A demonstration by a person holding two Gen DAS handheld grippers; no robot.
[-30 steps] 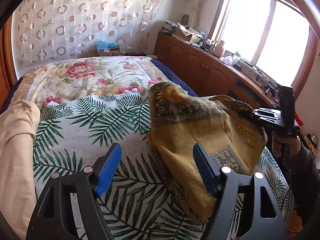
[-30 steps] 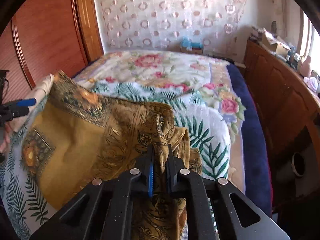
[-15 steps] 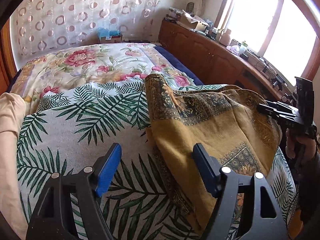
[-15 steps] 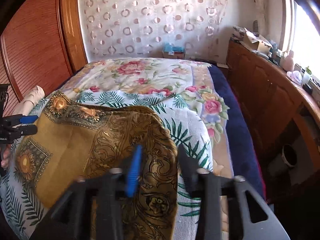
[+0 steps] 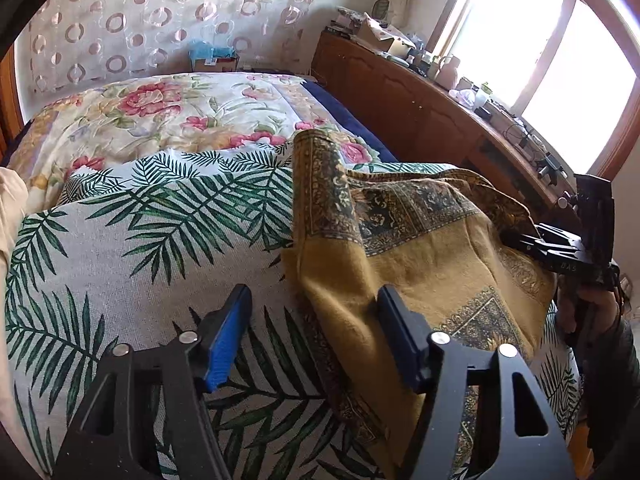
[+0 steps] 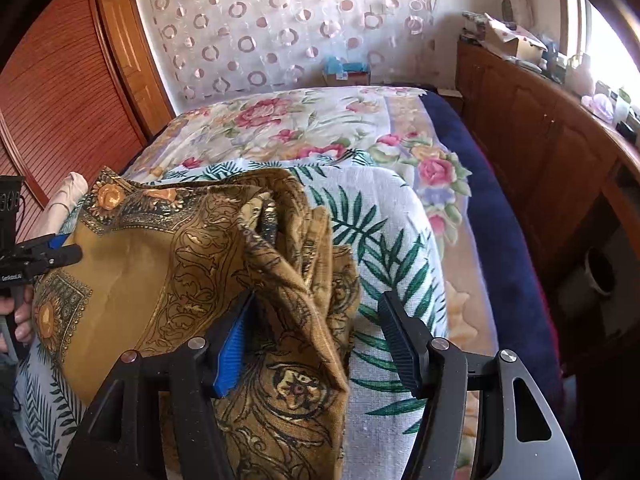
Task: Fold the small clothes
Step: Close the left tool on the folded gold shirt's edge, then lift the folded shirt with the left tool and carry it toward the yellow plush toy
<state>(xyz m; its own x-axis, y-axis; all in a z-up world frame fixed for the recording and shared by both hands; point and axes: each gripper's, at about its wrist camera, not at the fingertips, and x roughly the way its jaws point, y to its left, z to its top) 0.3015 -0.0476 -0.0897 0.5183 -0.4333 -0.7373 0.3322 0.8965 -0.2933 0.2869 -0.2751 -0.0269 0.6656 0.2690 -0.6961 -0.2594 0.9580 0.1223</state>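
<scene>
- A second earlier the right hand-held gripper [image 6: 316,340] was pinched tight on a bunched ridge of the mustard patterned scarf [image 6: 192,272]; by now its jaws had let go and were opening, with the crumpled fold lying loose between them, brushing the blue pad on the left finger but not pressed.
- The cloth had also settled: from hanging lifted in a peak, it came down onto the palm-leaf bedspread [image 5: 132,240] and spread flatter.
- The left hand-held gripper [image 5: 316,328] dropped lower towards the bed, and its jaws were closing. They straddled the scarf's near-left edge, the right finger over the plain gold cloth, the left finger over bare bedspread; nothing was clamped yet.
- In the left wrist view, the scarf [image 5: 420,264] lay ahead and to the right of the left gripper, its dark border strip running away up the bed.
- Its long axis looked to run across the bed, from one gripper to the other.
- The left gripper was the nearer one to that free left edge, so the next pinch probably fell to it.
- The right side was still heaped, and would likely need smoothing before any clean fold.
</scene>
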